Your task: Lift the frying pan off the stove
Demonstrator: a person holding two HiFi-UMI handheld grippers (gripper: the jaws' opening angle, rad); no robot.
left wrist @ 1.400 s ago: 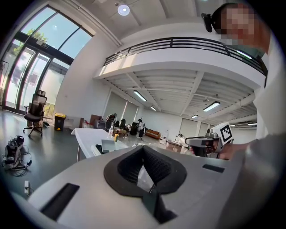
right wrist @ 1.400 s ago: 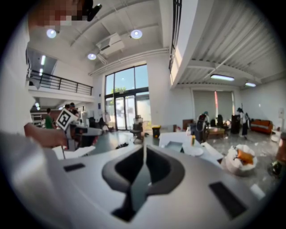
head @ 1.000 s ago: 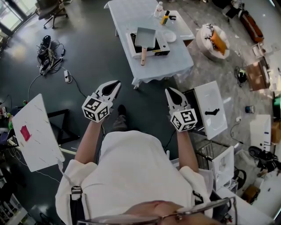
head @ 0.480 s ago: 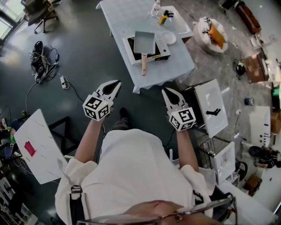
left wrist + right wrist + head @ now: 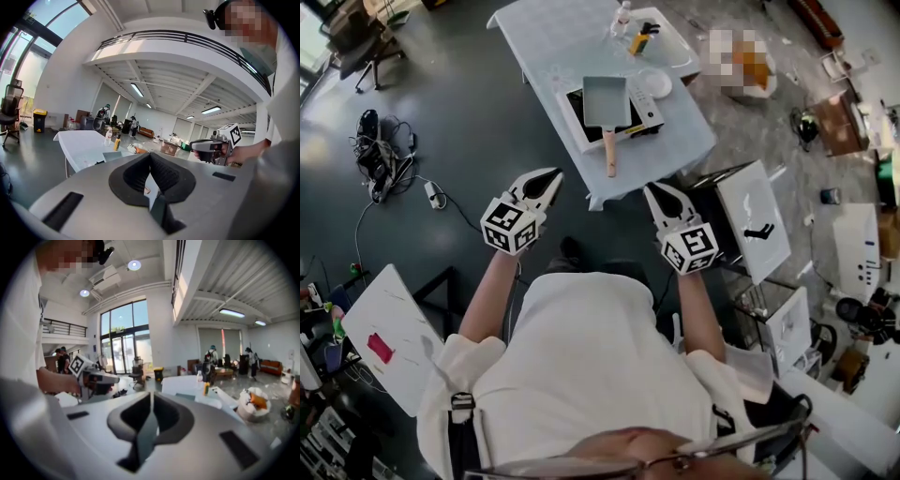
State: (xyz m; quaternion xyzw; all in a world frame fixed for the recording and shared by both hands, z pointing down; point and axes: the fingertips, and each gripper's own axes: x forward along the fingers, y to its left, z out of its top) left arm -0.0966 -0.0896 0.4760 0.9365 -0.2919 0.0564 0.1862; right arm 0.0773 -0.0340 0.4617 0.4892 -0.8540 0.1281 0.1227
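Observation:
A rectangular grey frying pan (image 5: pixel 607 100) with a wooden handle (image 5: pixel 608 155) rests on a portable stove (image 5: pixel 649 114) on the white table (image 5: pixel 581 42) ahead. My left gripper (image 5: pixel 551 178) is shut and empty, held in the air short of the table's near edge. My right gripper (image 5: pixel 658 193) is likewise shut with nothing in it, a little right of the pan's handle line. In the left gripper view the jaws (image 5: pixel 150 157) meet at their tips, with the table (image 5: pixel 79 143) beyond. The right gripper view shows its jaws (image 5: pixel 151 399) closed too.
A water bottle (image 5: pixel 622 17), a yellow bottle (image 5: pixel 639 37) and a white plate (image 5: pixel 656 82) share the table. A white board (image 5: pixel 757 230) stands right of me, another (image 5: pixel 389 337) at left. Cables (image 5: pixel 380 155) lie on the dark floor.
The table and pan have drawn nearer in the head view as I walk toward them. Both grippers stay shut in front of me.

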